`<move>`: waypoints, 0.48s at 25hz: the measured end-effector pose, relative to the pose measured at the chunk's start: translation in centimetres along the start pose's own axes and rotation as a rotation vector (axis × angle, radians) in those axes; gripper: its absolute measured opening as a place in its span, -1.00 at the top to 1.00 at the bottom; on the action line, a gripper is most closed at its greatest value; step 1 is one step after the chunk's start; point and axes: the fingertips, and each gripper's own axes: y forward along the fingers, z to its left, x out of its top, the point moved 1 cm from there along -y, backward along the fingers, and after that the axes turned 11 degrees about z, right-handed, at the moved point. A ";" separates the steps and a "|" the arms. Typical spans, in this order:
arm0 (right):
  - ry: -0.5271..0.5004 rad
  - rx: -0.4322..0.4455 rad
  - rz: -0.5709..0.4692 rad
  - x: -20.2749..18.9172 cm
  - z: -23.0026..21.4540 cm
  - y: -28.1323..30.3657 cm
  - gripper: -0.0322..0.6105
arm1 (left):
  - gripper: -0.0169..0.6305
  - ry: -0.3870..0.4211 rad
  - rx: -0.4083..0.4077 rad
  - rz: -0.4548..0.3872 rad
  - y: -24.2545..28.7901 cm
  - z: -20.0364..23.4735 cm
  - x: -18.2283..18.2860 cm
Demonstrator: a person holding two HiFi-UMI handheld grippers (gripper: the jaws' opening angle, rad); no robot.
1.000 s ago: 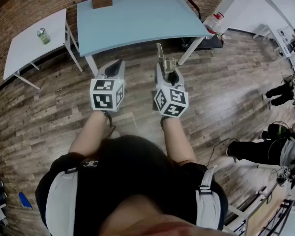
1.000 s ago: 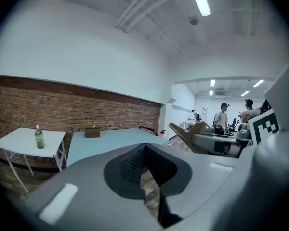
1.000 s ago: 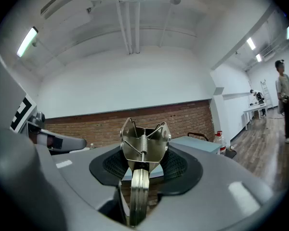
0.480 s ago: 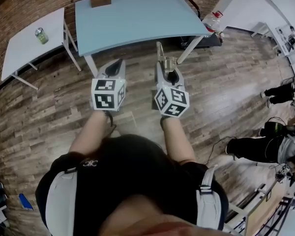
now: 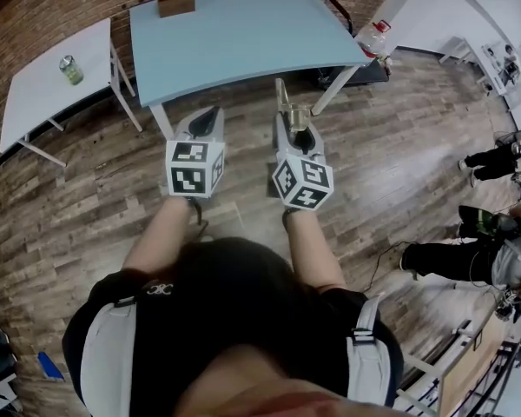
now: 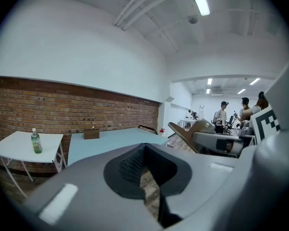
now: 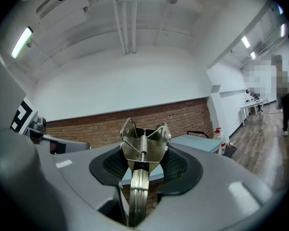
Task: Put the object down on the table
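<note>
My right gripper (image 5: 293, 122) is shut on a metal spring-hinged tool (image 5: 286, 102), held above the wooden floor just short of the light blue table (image 5: 243, 33). In the right gripper view the tool (image 7: 143, 146) stands upright between the pads (image 7: 176, 165), its spring and hinge end pointing away from me. The left gripper (image 5: 205, 118) is level with it on the left, its jaws together and nothing in them. In the left gripper view only a thin slit of floor shows between that gripper's (image 6: 145, 170) pads, and the blue table (image 6: 111, 141) lies ahead.
A small wooden block (image 5: 175, 4) sits at the blue table's far edge. A white table (image 5: 35, 94) with a green bottle (image 5: 70, 69) stands to the left. A water jug (image 5: 375, 38) is on the floor beside the blue table's right corner. People stand at the right (image 5: 495, 159).
Both grippers stay almost where they were, the tool still gripped. The tables have slid slightly left in the head view.
</note>
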 end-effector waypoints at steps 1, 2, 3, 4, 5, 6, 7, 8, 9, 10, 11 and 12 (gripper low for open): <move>0.001 -0.004 0.000 -0.1 0.2 0.2 0.30 | 0.95 0.002 -0.005 -0.001 0.1 0.2 0.0; 0.002 -0.009 -0.001 -0.1 0.4 0.3 0.30 | 0.95 0.004 -0.010 -0.002 0.1 0.5 0.1; 0.003 -0.013 -0.003 -0.2 0.6 0.5 0.30 | 0.95 0.005 -0.015 -0.003 0.2 0.8 0.1; 0.004 -0.018 -0.005 -0.2 0.9 0.5 0.30 | 0.95 0.007 -0.022 -0.003 0.2 1.0 0.1; 0.005 -0.023 -0.009 -0.3 1.2 0.5 0.30 | 0.95 0.008 -0.031 -0.002 0.1 1.2 0.0; 0.007 -0.030 -0.012 -0.4 1.4 0.5 0.30 | 0.95 0.010 -0.041 0.000 0.1 1.4 -0.1; 0.009 -0.039 -0.014 -0.6 1.6 0.5 0.30 | 0.95 0.013 -0.051 0.003 0.0 1.6 -0.1; 0.014 -0.048 -0.015 -0.8 1.8 0.5 0.30 | 0.95 0.017 -0.060 0.006 0.0 1.8 -0.2; 0.022 -0.058 -0.015 -1.0 1.9 0.7 0.30 | 0.95 0.021 -0.066 0.008 0.1 2.1 -0.2; 0.033 -0.067 -0.014 -1.4 2.1 0.8 0.30 | 0.95 0.024 -0.072 0.010 0.1 2.4 -0.3; 0.044 -0.075 -0.012 -1.7 2.3 1.0 0.30 | 0.95 0.025 -0.076 0.012 0.2 2.8 -0.3; 0.053 -0.081 -0.010 -2.0 2.5 1.1 0.30 | 0.95 0.025 -0.080 0.014 0.2 3.1 -0.3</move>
